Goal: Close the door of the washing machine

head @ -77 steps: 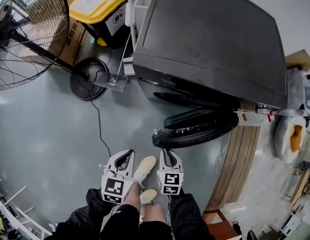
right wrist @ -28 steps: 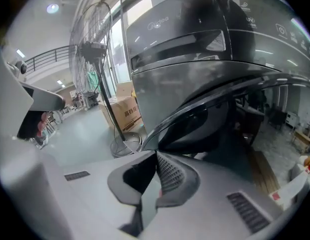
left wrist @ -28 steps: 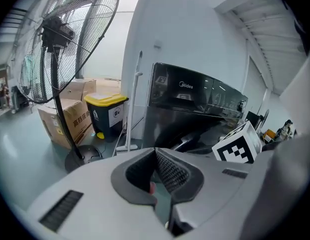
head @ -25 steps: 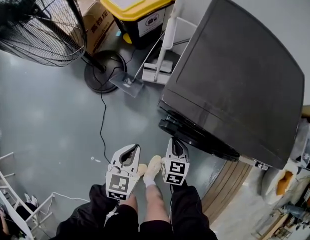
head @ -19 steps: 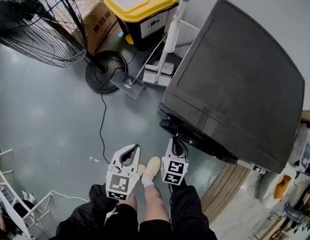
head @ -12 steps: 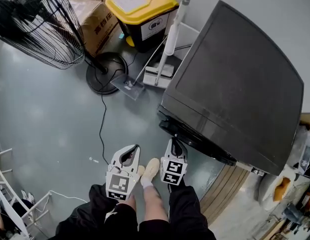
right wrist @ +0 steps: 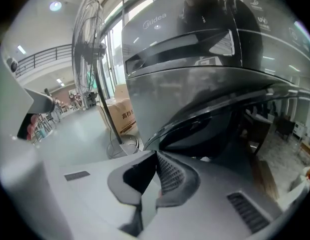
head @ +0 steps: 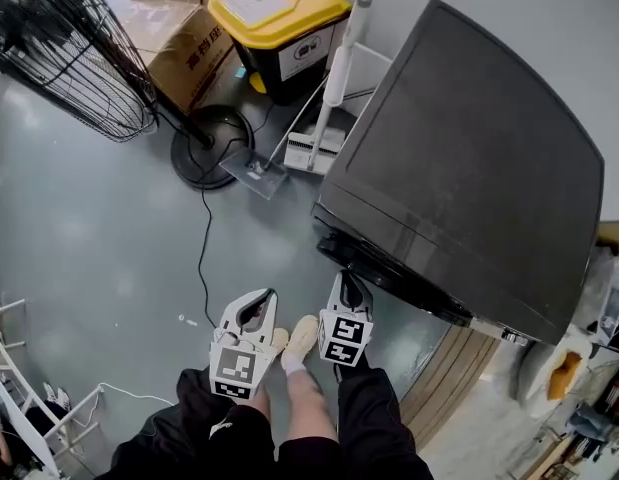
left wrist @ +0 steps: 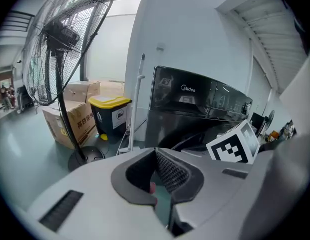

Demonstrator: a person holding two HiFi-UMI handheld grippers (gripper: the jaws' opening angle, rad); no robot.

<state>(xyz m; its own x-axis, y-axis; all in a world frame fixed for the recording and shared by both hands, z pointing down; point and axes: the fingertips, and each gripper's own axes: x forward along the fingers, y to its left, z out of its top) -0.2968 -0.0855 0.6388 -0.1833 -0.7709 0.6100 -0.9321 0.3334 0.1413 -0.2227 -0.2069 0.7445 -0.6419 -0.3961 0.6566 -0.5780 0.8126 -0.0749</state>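
Head view: the left claw (head: 257, 306) and right claw (head: 349, 283) are both closed with nothing between the jaws. Just ahead of the right claw's tip, the door (head: 384, 263) lies almost flush against the washing machine (head: 469, 158), which stands ahead-right.
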